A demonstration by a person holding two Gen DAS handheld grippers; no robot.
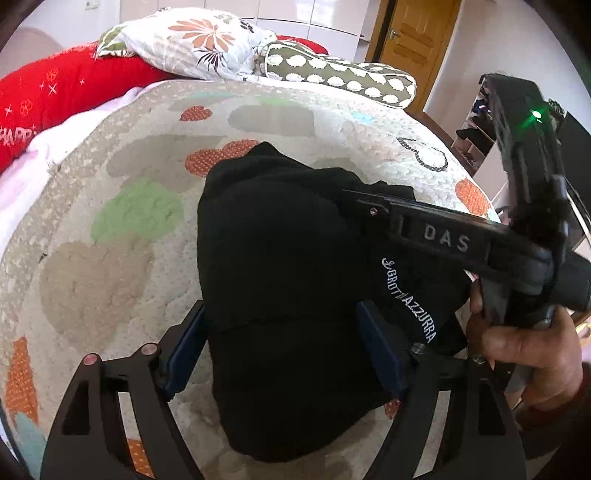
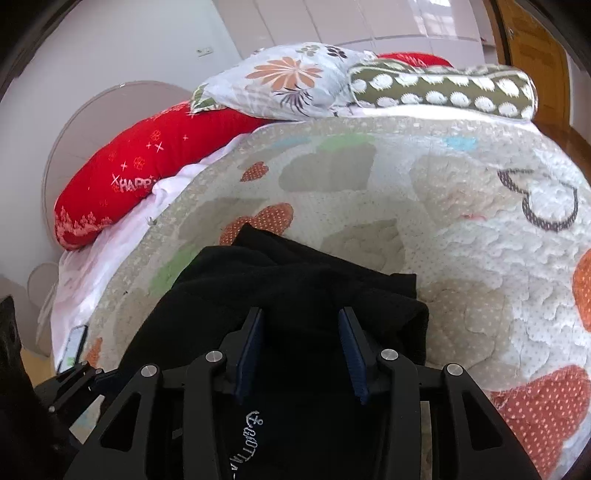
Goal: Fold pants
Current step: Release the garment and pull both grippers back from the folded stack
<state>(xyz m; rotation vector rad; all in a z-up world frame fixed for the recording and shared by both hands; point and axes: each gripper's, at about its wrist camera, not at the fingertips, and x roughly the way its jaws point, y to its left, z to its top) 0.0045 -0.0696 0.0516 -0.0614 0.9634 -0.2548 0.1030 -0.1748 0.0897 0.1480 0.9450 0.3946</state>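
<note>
Black pants [image 1: 277, 240] lie folded into a thick bundle on the patterned quilt [image 1: 129, 166], with white lettering along one edge. My left gripper [image 1: 282, 343] straddles the near end of the bundle, its blue pads [image 1: 184, 350] standing wide and not squeezing the cloth. My right gripper [image 1: 365, 203], held by a hand [image 1: 528, 343], reaches in from the right over the bundle's right side. In the right wrist view its fingers [image 2: 301, 332] stand partly apart over the black pants [image 2: 295, 280], cloth lying between the pads; no pressing shows.
The quilt [image 2: 480, 258] covers a bed. At the head lie a red pillow [image 2: 140, 166], a floral pillow [image 2: 280, 81] and an olive spotted bolster [image 2: 443, 92]. A phone [image 2: 72, 347] lies near the bed's left edge. A wooden door [image 1: 413, 33] is beyond.
</note>
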